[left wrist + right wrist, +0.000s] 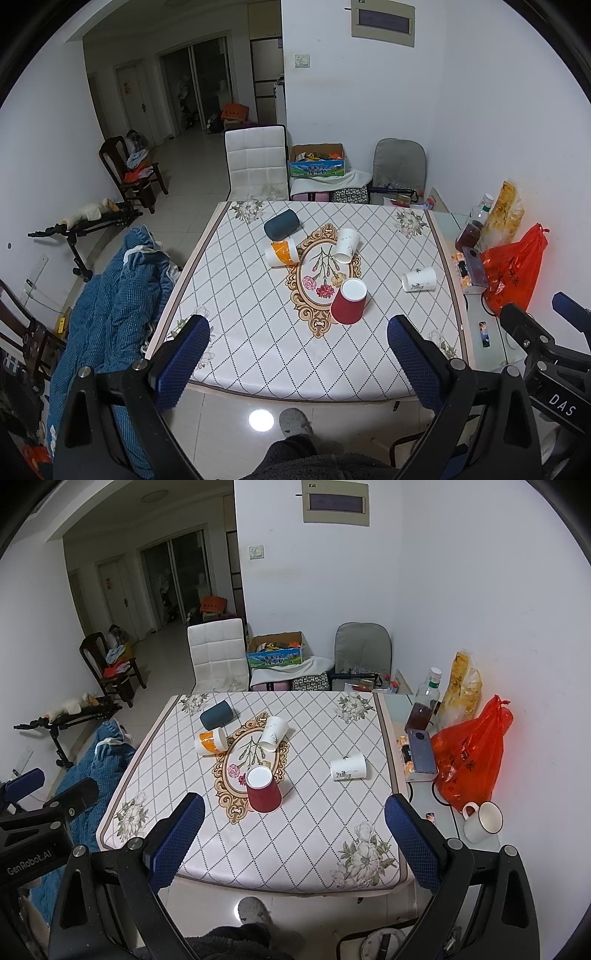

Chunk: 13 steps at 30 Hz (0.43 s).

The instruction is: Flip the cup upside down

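Several cups sit on the patterned tablecloth [258, 317]. A red cup [348, 302] [262, 789] stands upside down near the middle. A white cup [419, 279] [347, 767] lies on its side to the right. Another white cup [347, 245] [273, 733], an orange-and-white cup [282, 252] [211, 741] and a dark teal cup [282, 224] [217, 715] lie on their sides further back. My left gripper [299, 354] is open and empty above the table's near edge. My right gripper [295, 830] is open and empty, also above the near edge.
A side shelf on the right holds an orange plastic bag [469, 753], bottles [428, 690], a phone [421, 749] and a white mug [482, 821]. Chairs [256, 162] and a cardboard box [317, 164] stand behind the table. A blue blanket [110, 295] lies left.
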Tool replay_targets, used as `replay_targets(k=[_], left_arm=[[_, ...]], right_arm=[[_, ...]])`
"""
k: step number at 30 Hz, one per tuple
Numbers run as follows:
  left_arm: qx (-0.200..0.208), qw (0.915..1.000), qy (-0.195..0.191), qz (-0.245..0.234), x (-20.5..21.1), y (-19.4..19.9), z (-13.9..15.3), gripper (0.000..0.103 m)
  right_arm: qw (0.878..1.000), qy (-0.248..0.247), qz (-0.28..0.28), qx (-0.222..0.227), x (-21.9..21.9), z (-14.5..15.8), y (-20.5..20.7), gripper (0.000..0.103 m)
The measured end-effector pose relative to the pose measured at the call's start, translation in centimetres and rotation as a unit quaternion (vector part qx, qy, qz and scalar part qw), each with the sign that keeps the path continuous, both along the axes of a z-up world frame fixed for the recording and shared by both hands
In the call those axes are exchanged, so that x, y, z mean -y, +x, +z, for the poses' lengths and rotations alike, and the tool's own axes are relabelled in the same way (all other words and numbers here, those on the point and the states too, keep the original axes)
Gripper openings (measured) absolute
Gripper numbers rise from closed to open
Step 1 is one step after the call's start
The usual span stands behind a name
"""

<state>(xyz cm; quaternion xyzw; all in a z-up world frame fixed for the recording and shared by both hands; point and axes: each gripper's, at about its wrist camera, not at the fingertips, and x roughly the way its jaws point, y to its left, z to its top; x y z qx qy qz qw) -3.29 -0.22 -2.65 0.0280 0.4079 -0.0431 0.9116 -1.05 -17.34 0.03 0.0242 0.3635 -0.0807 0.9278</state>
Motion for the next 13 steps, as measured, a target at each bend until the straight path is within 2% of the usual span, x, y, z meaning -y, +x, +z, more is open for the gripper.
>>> replay_targets(k=[13], left_arm=[[-0.001, 1.0, 0.0, 0.002, -0.06, 0.14, 0.01, 0.099]], right_arm=[[1.0, 0.003, 0.001, -0.001, 0.08, -0.09, 0.1, 0.1]])
